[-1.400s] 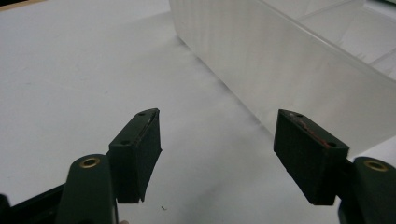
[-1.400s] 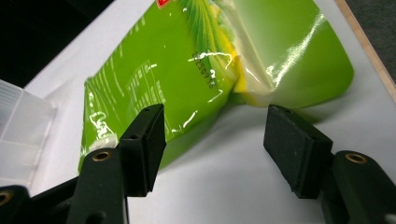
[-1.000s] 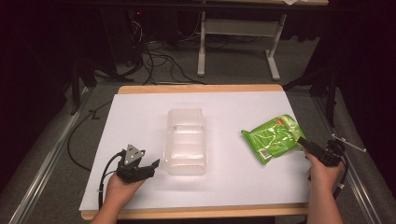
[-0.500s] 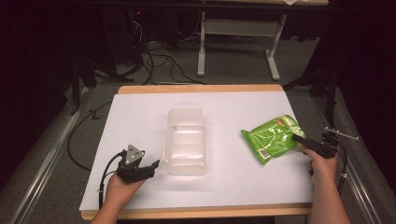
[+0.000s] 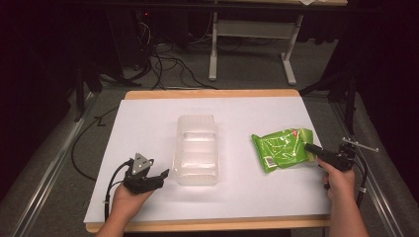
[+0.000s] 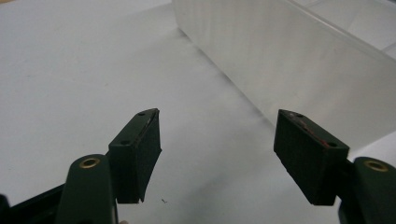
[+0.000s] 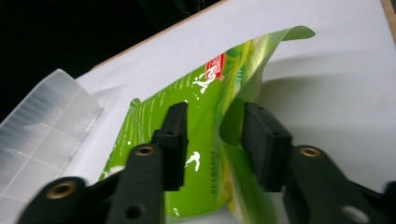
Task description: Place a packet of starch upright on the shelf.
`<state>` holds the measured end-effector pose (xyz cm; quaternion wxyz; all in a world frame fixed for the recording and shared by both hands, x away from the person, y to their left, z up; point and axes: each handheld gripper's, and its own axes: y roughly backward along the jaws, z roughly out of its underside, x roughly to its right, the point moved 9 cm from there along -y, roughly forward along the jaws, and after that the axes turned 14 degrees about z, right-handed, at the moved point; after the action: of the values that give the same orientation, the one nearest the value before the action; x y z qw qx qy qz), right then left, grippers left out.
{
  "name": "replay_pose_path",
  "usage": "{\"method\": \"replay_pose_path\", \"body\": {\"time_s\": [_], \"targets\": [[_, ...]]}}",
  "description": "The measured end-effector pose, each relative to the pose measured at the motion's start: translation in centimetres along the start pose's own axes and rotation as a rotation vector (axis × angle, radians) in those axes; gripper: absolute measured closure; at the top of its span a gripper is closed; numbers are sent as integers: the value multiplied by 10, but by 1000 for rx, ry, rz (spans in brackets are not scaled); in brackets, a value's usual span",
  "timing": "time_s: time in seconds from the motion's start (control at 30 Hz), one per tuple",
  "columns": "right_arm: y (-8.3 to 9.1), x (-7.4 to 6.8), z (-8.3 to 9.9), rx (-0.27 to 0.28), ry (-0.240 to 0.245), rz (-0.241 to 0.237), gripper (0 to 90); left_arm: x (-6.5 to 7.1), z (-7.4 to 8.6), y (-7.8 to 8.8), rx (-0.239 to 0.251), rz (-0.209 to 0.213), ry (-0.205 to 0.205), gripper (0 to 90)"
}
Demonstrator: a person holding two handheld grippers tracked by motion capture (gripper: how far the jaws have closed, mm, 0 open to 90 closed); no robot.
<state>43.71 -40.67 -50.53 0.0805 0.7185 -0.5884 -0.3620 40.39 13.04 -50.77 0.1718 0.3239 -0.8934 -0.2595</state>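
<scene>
High view: a green pouch (image 5: 282, 149) lies on the white sheet of the bench (image 5: 148, 123), on the person's right side, well apart from a clear plastic tray (image 5: 196, 149) that sits near the middle. The right tongs (image 5: 310, 147) meet the pouch's right edge. In the right gripper view the right tongs (image 7: 212, 140) have just been closing, and a raised fold of the pouch (image 7: 210, 116) stands between the jaws; whether both pads press it cannot be told. The left tongs (image 5: 160, 177) rest low just beside the tray's near left corner. In the left gripper view the left tongs (image 6: 217, 154) gape wide over bare sheet, holding nothing, the tray wall (image 6: 289, 60) close ahead.
</scene>
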Motion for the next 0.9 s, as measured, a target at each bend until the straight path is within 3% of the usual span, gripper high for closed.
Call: {"method": "replay_pose_path", "body": {"time_s": [0.1,0.17,0.23,0.37,0.4,0.43,0.5,0.57,0.6,0.63,0.73,0.9], "targets": [[-2,-1,5,-24,7,18,763,1,0,0,-1,1,-3,322],[-2,-2,6,-26,36,37,854,1,0,0,-2,2,-4,322],[1,-7,1,-10,72,54,891,1,0,0,-1,3,-4,322],[11,-30,-15,85,127,46,900,1,-1,1,4,3,-4,322],[11,-30,-15,85,127,46,900,1,-1,1,4,3,-4,322],[18,-43,-23,134,157,41,900,1,-1,1,3,5,-5,322],[21,-50,-27,155,175,40,900,1,-1,2,4,4,-5,322],[31,-64,-35,213,207,28,900,1,-1,2,7,4,-4,323],[42,-78,-44,269,226,16,900,1,-1,2,8,5,-3,322],[42,-78,-44,269,226,16,900,1,-1,2,8,5,-3,322],[56,-102,-51,327,296,9,900,1,-1,2,8,6,-3,323],[61,-123,-57,364,336,-2,900,1,-1,3,8,5,-4,322]]}}
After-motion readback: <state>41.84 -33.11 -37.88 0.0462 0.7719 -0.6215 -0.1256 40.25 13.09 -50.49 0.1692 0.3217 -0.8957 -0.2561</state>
